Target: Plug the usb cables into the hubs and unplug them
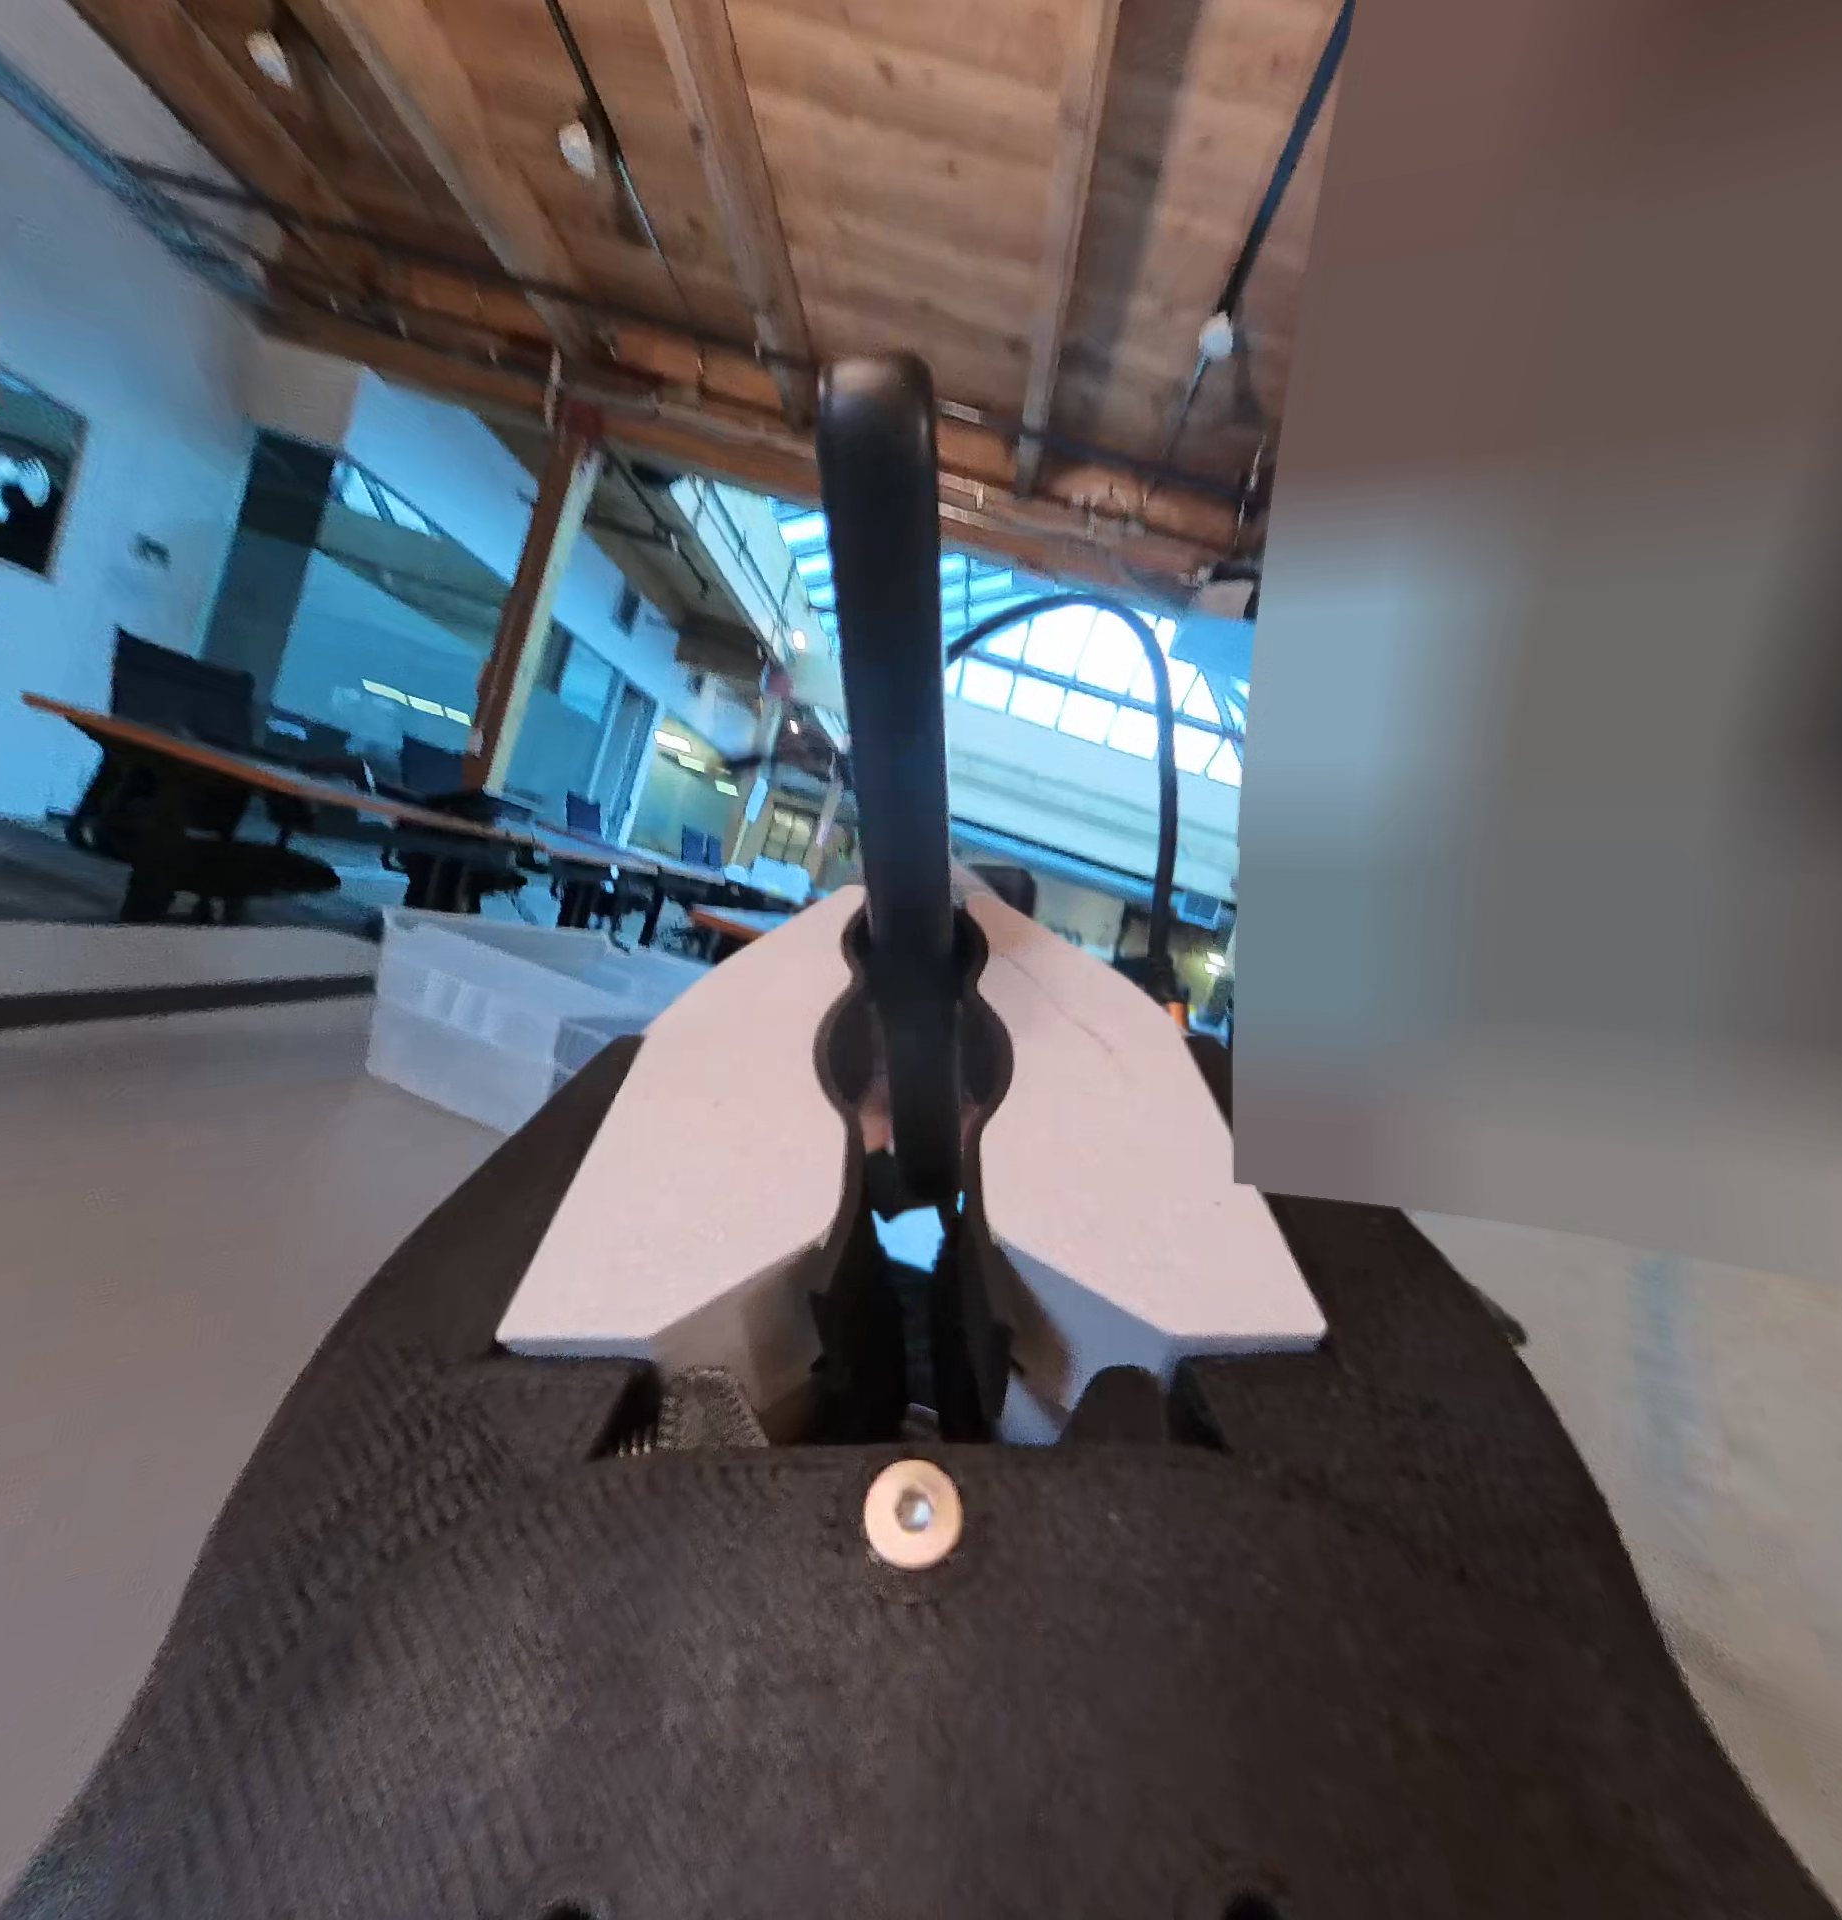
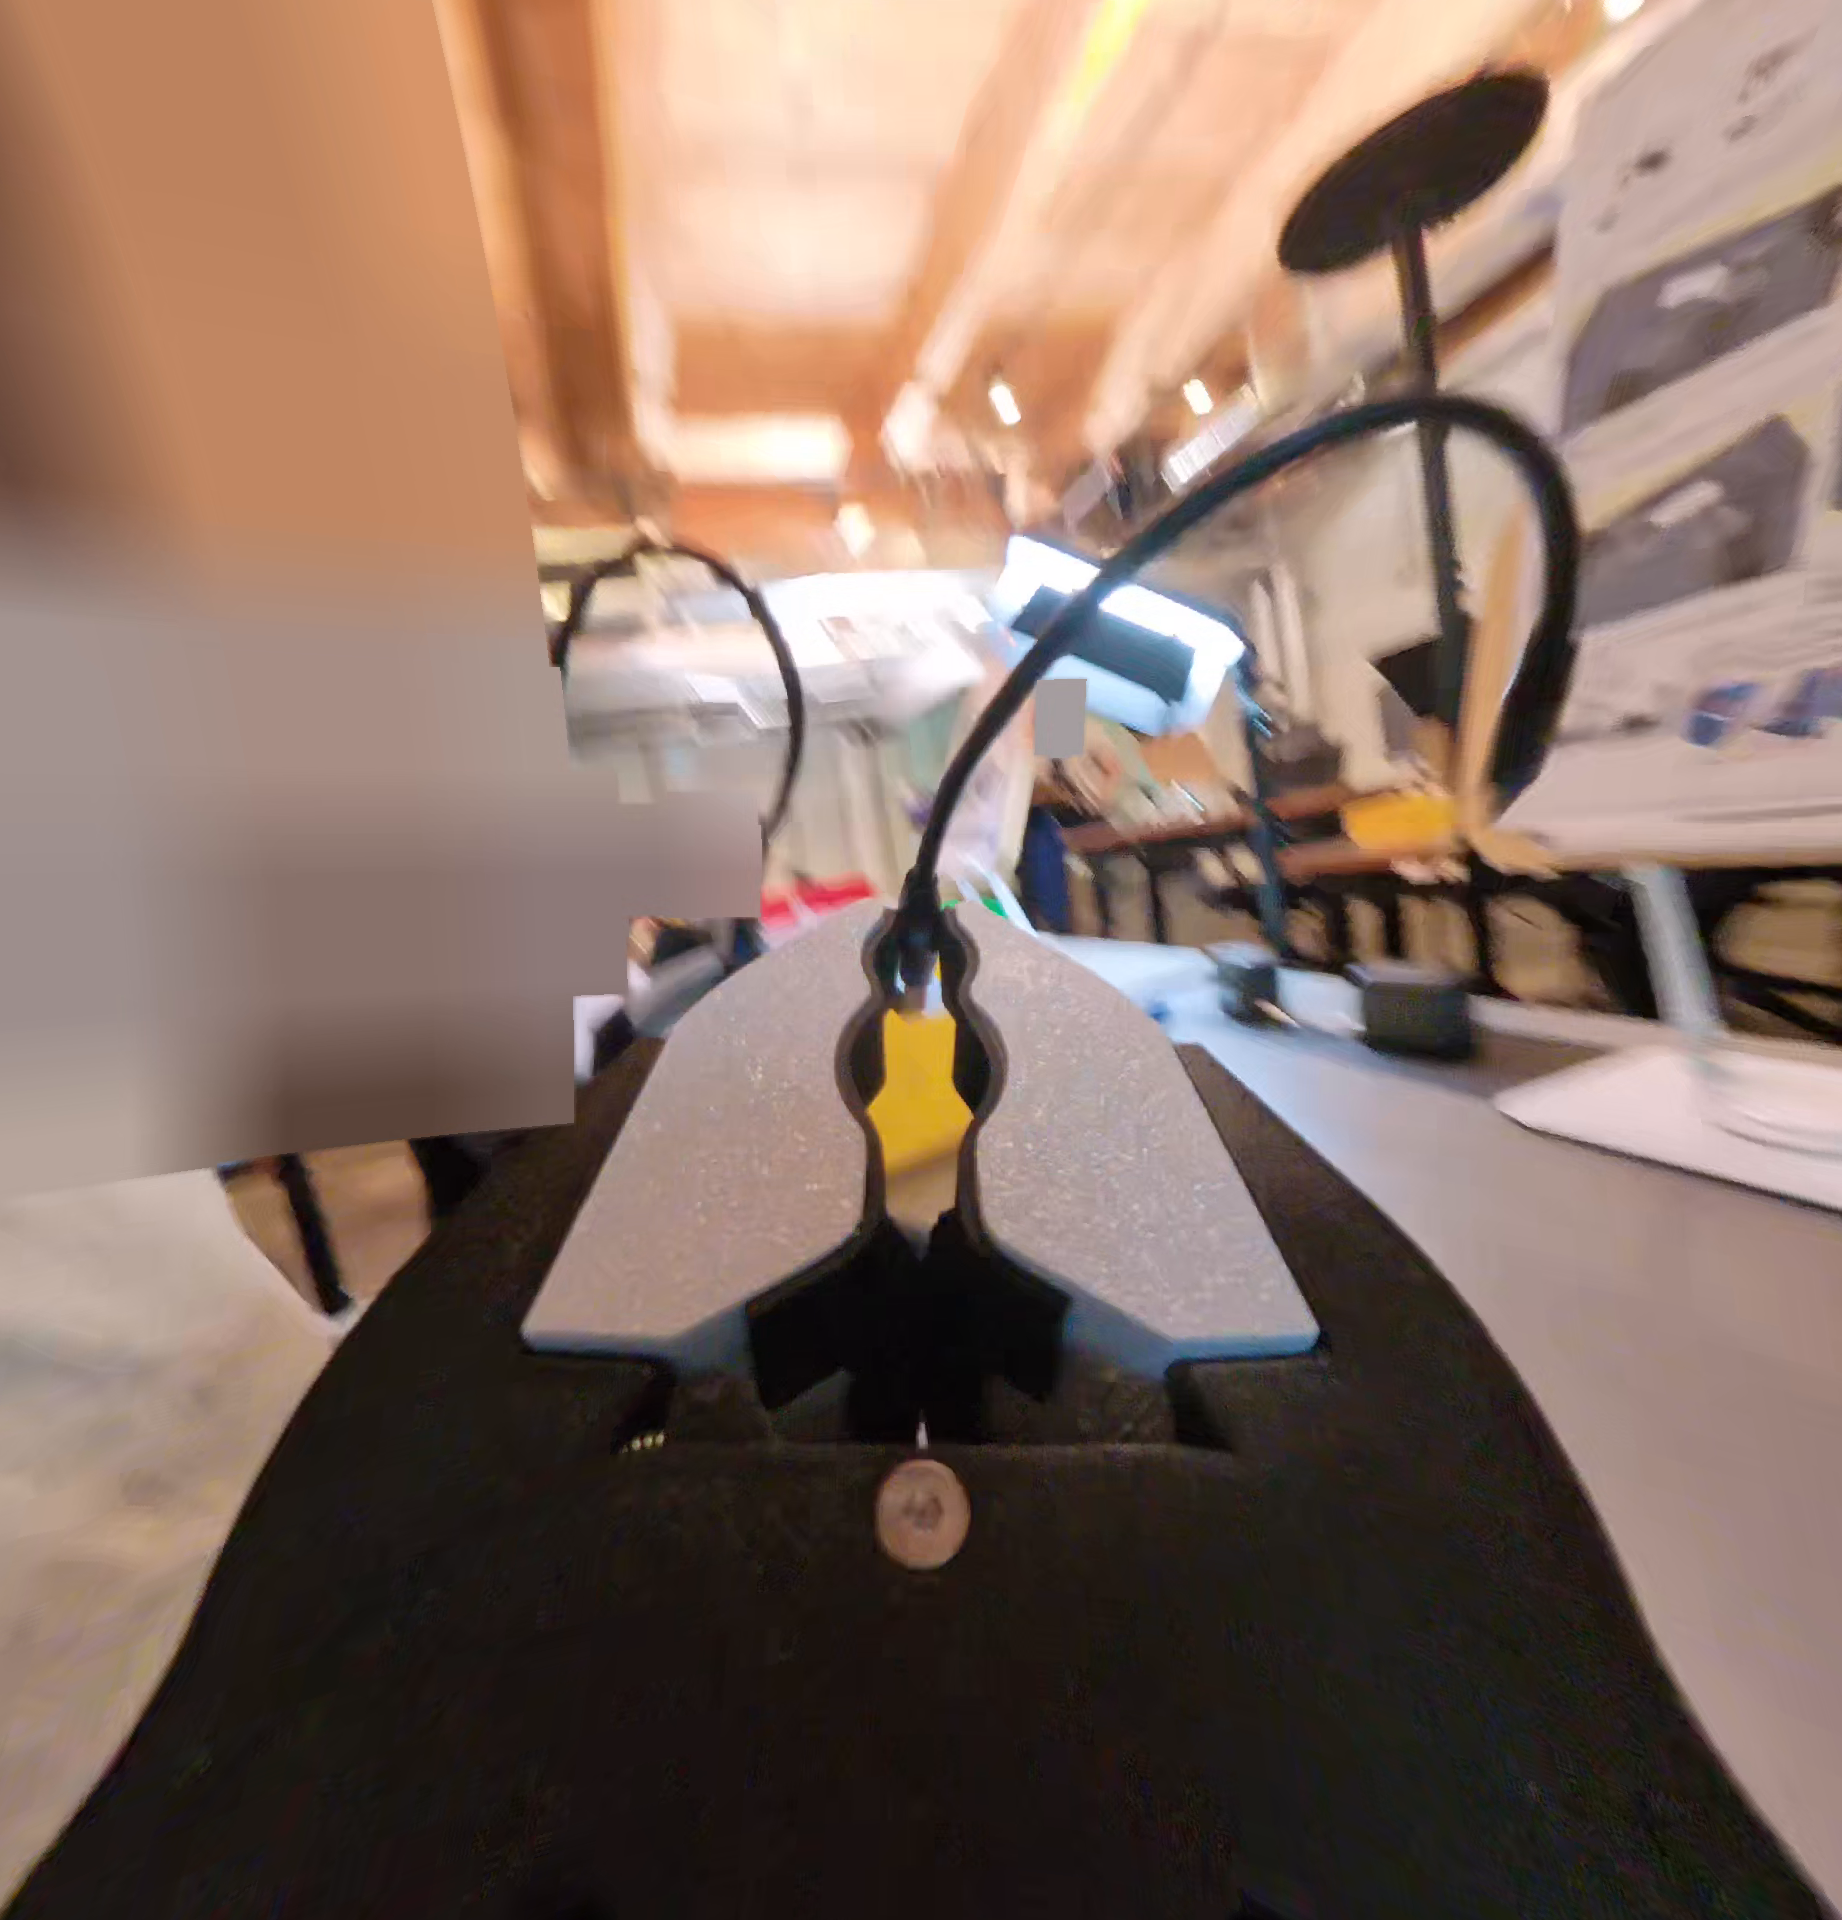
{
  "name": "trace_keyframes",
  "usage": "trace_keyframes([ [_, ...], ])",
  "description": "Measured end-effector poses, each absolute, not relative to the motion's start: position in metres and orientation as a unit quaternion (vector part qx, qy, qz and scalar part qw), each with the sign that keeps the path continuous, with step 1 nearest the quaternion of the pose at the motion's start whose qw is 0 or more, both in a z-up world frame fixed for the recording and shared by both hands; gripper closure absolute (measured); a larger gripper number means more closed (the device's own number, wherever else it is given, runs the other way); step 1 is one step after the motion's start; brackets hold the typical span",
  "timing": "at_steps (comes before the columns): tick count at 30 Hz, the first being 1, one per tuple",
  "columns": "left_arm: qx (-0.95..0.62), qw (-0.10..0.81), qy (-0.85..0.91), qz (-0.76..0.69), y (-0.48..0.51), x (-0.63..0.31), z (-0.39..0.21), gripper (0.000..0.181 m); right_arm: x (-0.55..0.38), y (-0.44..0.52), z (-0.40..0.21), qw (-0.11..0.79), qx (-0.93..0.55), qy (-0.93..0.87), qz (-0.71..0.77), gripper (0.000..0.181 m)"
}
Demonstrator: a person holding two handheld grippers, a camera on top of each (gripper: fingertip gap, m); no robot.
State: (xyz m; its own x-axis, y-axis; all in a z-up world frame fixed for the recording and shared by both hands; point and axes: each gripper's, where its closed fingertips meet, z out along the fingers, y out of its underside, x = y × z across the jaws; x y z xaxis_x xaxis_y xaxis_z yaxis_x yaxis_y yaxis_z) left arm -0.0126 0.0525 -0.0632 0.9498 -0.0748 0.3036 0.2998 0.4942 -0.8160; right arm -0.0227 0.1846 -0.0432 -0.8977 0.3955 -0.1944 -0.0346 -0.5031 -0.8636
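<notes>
The left gripper [image 1: 912, 935] is pinching the black hub [image 1: 886, 665] upright — the right gripper [image 2: 917, 935] is squeezing the cable [image 2: 1156, 540] plug, probably to join them.

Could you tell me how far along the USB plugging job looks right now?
Done: both pickups. In hand: the left gripper is shut on a black hub; the right gripper pinches the cable by its plug end. Left: no connection shows, so plugging and unplugging apparently remain.
</notes>
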Motion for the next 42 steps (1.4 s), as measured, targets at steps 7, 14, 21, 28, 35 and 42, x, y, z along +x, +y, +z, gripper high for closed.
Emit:
trace_keyframes([
  [7, -0.423, 0.892, -0.126, -0.094, 0.029, -0.027, -0.067, 0.169, -0.022, 0.290, -0.075, 0.423, -0.324, -0.636, 0.558, 0.174],
  [14, -0.452, 0.878, -0.136, -0.076, 0.037, -0.030, -0.074, 0.169, -0.007, 0.396, -0.160, 0.401, -0.489, -0.740, 0.232, 0.174],
  [21, -0.448, 0.880, -0.142, -0.071, 0.034, -0.033, -0.074, 0.169, -0.026, 0.405, -0.179, 0.372, -0.528, -0.730, 0.221, 0.168],
  [28, -0.454, 0.877, -0.143, -0.067, 0.036, -0.034, -0.075, 0.169, -0.040, 0.392, -0.164, 0.408, -0.494, -0.722, 0.261, 0.160],
  [35, -0.484, 0.862, -0.142, -0.048, 0.045, -0.032, -0.081, 0.169, -0.028, 0.245, -0.085, 0.334, -0.265, -0.660, 0.619, 0.161],
  [42, -0.546, 0.832, -0.083, -0.050, 0.067, -0.011, -0.091, 0.169, 0.000, 0.094, -0.068, 0.140, -0.089, -0.628, 0.760, 0.146],
])
